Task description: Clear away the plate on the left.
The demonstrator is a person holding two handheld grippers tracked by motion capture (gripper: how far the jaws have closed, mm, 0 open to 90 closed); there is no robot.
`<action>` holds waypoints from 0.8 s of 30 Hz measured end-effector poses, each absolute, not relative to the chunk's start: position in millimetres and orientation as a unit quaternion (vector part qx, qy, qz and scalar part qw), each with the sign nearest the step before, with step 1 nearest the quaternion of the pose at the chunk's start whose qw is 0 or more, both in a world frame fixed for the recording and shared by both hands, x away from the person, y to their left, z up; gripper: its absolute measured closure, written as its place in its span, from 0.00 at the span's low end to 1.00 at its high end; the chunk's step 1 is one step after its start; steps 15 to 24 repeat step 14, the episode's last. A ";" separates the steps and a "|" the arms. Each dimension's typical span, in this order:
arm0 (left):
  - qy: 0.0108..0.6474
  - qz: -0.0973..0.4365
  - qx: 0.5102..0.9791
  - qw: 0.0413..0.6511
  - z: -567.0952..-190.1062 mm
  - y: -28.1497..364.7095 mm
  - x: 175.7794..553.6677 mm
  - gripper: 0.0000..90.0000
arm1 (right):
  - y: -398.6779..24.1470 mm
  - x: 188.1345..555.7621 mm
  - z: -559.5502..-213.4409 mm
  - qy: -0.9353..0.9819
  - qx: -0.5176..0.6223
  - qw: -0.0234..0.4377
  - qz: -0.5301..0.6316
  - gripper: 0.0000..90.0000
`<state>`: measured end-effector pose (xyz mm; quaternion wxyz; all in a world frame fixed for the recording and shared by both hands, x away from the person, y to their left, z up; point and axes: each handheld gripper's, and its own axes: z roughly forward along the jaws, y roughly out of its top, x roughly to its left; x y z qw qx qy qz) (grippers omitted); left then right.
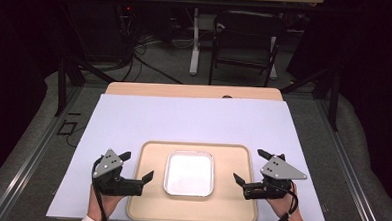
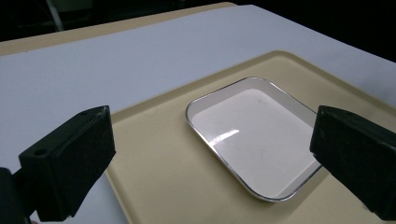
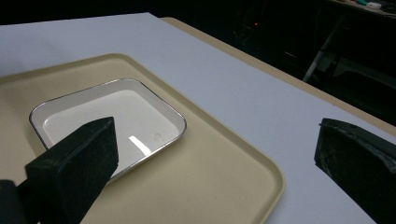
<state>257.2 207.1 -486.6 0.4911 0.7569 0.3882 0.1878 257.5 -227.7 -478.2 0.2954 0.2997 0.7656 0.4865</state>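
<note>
A white rectangular dish point(image 1: 189, 173) with a shiny metal rim sits centred on a beige tray point(image 1: 240, 202), which lies on a pale sheet point(image 1: 193, 120) covering the table. The left gripper point(image 1: 138, 167) and right gripper point(image 1: 249, 167) flank the tray, each with its 2 jaws spread wide, holding nothing. No readable writing or labels.

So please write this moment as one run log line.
left tongs: open, empty | right tongs: open, empty | white metal-rimmed dish: empty, on beige plastic tray
</note>
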 end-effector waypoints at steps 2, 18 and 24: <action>0.391 0.190 0.756 0.489 -487.6 212.0 254.8 0.00 | -233.6 253.1 -479.8 0.762 0.306 0.296 0.488 0.00; 0.410 0.192 0.750 0.481 -493.8 233.7 244.6 0.00 | -256.4 231.2 -488.4 0.753 0.329 0.325 0.468 0.00; 0.410 0.192 0.750 0.481 -493.8 233.7 244.6 0.00 | -256.4 231.2 -488.4 0.753 0.329 0.325 0.468 0.00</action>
